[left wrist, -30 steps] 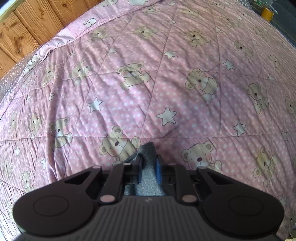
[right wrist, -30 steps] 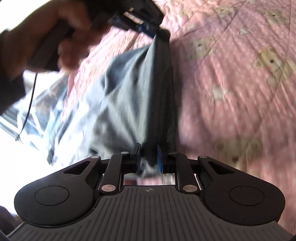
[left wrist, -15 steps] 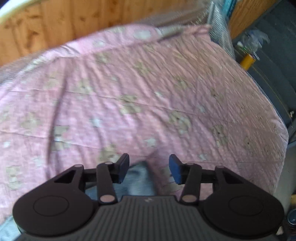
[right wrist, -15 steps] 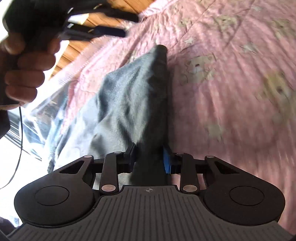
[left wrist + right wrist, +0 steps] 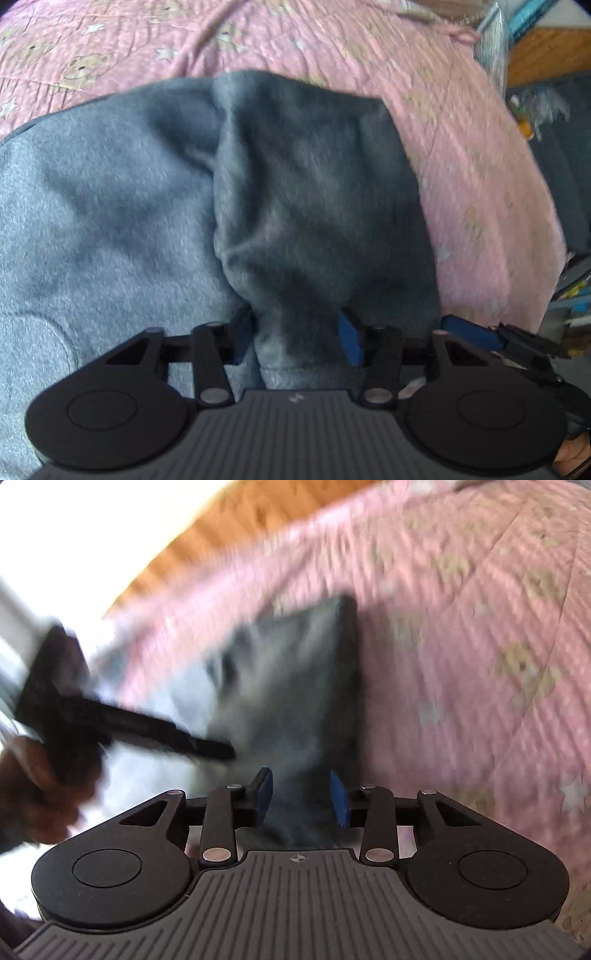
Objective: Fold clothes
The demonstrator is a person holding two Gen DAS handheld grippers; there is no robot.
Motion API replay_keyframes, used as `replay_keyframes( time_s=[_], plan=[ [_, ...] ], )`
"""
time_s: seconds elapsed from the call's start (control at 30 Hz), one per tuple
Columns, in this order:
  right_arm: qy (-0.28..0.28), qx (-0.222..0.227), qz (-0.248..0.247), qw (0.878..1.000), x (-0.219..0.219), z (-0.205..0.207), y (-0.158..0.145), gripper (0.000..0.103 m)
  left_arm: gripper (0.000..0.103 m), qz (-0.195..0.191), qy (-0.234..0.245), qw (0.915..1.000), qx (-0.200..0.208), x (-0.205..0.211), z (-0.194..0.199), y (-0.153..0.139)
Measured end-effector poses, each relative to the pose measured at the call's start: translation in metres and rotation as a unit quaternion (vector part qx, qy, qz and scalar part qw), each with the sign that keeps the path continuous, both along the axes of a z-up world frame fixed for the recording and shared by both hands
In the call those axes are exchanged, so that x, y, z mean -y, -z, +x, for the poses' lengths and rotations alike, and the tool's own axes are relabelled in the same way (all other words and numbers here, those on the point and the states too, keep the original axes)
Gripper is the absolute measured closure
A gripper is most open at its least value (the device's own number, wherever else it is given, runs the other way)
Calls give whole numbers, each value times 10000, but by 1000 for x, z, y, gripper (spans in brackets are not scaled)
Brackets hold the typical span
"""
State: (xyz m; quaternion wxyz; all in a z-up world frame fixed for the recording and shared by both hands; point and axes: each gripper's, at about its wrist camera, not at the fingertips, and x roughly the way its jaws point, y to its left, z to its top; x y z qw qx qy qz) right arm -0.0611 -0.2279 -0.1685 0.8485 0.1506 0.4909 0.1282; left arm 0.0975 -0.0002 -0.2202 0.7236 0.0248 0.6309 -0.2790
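Both the left gripper (image 5: 297, 334) and right gripper (image 5: 301, 797) stood parted, astride the grey fleece garment (image 5: 166, 206) without pinching; their jaws had just been closing and opening respectively. Regrasping one clean edge would probably fold best.

Garment (image 5: 155, 206) lying on the quilt (image 5: 461, 155), one half folded over the other

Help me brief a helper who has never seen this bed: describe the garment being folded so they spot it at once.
Find the pink quilt printed with teddy bears and stars. On it lies the grey fleece garment, one layer folded over on top. It is the only plain, fuzzy, unpatterned fabric there.
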Motion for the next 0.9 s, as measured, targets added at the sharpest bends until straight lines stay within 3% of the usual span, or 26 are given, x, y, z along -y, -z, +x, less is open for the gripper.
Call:
replay_keyframes(
  time_s=[0.03,0.1,0.17,0.23,0.27,0.3,0.4,0.53,0.6,0.63,0.7,0.8,0.9],
  plan=[
    [-62,41,-168,9998,-3,-4,1,72,70,-31,-37,10000,21,-2,-2,1],
    [-59,-142,-361,9992,0,-10,-4,73,70,-184,-99,9998,-12,-6,-6,1],
    [1,-67,-863,9962,-1,-16,-19,72,70,-301,0,9995,-79,-8,-8,1],
    [-93,412,-1213,9917,-10,-14,-47,71,70,-530,-21,9985,-133,-17,-4,-5],
    [-201,687,-1336,9885,-19,-11,-61,66,69,-641,-91,9978,-123,-23,0,-10],
    [-330,952,-1440,9844,-29,-7,-75,59,64,-744,-233,9969,-51,-30,7,-17],
    [-932,1388,-1510,9743,-75,17,-99,55,57,-888,-753,9928,274,-46,38,-35],
    [-1716,1328,-1598,9630,-136,48,-72,62,57,-904,-879,9905,553,-26,89,-27],
    [-1906,1066,-1811,9589,-154,55,-45,79,62,-769,-823,9925,472,-9,108,-8],
    [-1925,846,-1922,9586,-158,55,-31,80,65,-776,-865,9923,427,-5,115,-3],
    [-1844,831,-1965,9594,-154,41,-17,80,72,-873,-1021,9903,346,-4,125,4],
    [-1894,727,-1995,9587,-149,30,-22,80,72,-1049,-1250,9863,245,-5,136,11],
    [-1952,702,-1752,9624,-139,27,-49,80,72,-1135,-1282,9842,445,-30,115,-3]
  ],
)
